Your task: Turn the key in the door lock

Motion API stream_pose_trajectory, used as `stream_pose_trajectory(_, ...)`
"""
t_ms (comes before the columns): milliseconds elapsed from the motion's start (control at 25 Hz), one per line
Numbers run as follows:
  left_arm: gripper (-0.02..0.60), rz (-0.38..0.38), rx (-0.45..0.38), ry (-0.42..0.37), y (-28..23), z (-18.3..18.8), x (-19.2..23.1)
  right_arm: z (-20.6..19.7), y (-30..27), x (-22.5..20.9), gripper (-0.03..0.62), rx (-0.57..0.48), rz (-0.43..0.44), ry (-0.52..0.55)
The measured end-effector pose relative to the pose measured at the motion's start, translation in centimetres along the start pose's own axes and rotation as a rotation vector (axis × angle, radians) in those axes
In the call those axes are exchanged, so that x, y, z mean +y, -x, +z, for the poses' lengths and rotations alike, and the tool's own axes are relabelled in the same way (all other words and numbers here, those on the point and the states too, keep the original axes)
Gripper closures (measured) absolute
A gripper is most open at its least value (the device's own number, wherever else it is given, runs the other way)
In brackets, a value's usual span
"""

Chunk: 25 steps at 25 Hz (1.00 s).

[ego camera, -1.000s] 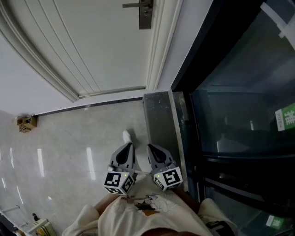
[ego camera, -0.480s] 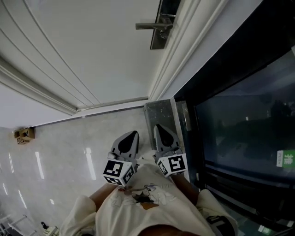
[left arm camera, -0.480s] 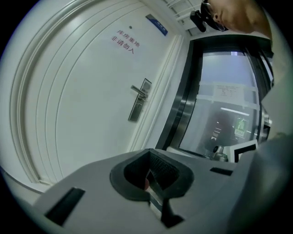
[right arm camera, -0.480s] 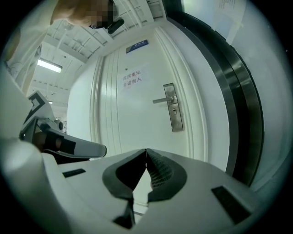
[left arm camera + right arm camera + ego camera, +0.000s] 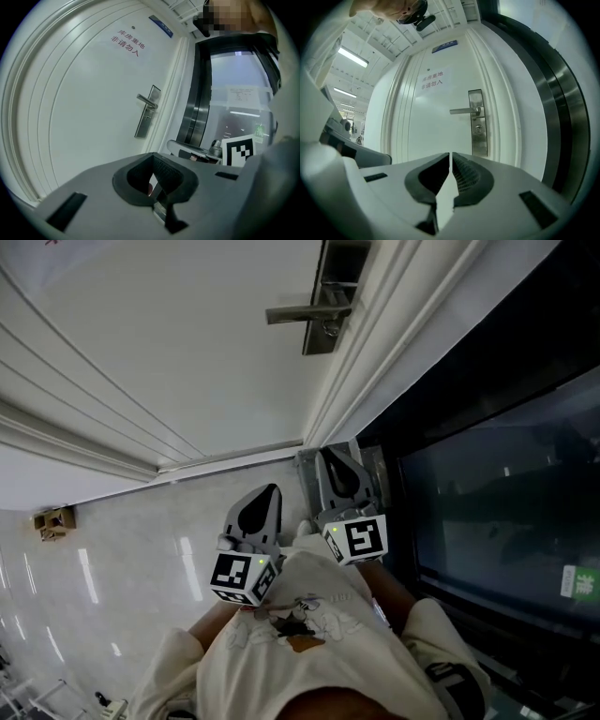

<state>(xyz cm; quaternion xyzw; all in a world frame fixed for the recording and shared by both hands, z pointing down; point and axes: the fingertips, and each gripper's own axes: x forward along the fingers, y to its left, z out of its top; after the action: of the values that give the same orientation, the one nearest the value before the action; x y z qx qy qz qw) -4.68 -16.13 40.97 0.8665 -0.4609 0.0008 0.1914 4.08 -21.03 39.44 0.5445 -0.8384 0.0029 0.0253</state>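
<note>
Both your claws are pinched closed on nothing: the right gripper (image 5: pixel 450 154) and the left gripper (image 5: pixel 153 157) point at the white door (image 5: pixel 431 122), well apart from it. The lock cylinder (image 5: pixel 477 127) sits just below the lever handle (image 5: pixel 464 111); whether a key stands in it is too small to tell. Reach it with jaws closed and you'd likely ram the cylinder or knock the lever instead of pinching the key.

Bright, even indoor light; ceiling strips (image 5: pixel 352 57) glow in the right gripper view, glare streaks the glossy floor (image 5: pixel 122 549), both gripper views bend at their dark edges
</note>
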Motion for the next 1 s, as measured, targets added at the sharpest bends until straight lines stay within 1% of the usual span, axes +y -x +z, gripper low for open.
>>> stream_pose_trajectory(80,0.575,0.010,-0.007,0.009,-0.6,0.4,0.7,0.6,-1.4,-1.4,0.584,-0.012,-0.018,0.032)
stream_pose_trajectory(160,0.575,0.017,-0.004,0.030,-1.3,0.3,1.1,1.1,-2.9,-2.8,0.575,-0.002,-0.033,0.080)
stream_pose_trajectory(240,0.575,0.017,-0.002,0.045,-1.9,0.2,1.2,2.0,-4.2,-3.8,0.547,0.036,-0.029,0.133)
stream_pose_trajectory(280,0.575,0.016,-0.003,0.044,-2.1,0.2,1.2,2.7,-4.8,-4.2,0.517,0.044,-0.024,0.167)
stream_pose_trajectory(360,0.575,0.023,-0.009,0.041,-2.3,0.3,1.3,4.2,-5.8,-4.8,0.503,0.039,-0.022,0.237)
stream_pose_trajectory(440,0.575,0.034,-0.014,0.050,-2.4,0.3,1.4,5.3,-6.7,-5.4,0.500,0.032,-0.010,0.255)
stream_pose_trajectory(520,0.575,0.044,-0.021,0.057,-2.4,0.6,1.5,6.4,-7.6,-6.0,0.473,0.024,0.003,0.259)
stream_pose_trajectory(600,0.575,0.054,-0.030,0.056,-2.3,1.0,1.7,7.2,-8.4,-6.6,0.473,0.023,-0.011,0.296)
stream_pose_trajectory(760,0.575,0.077,-0.048,0.061,-2.4,1.6,2.4,7.3,-10.9,-7.7,0.473,0.035,-0.034,0.395)
stream_pose_trajectory(1000,0.575,0.092,-0.057,0.072,-2.8,2.0,3.0,7.0,-13.4,-9.4,0.445,0.066,-0.087,0.533)
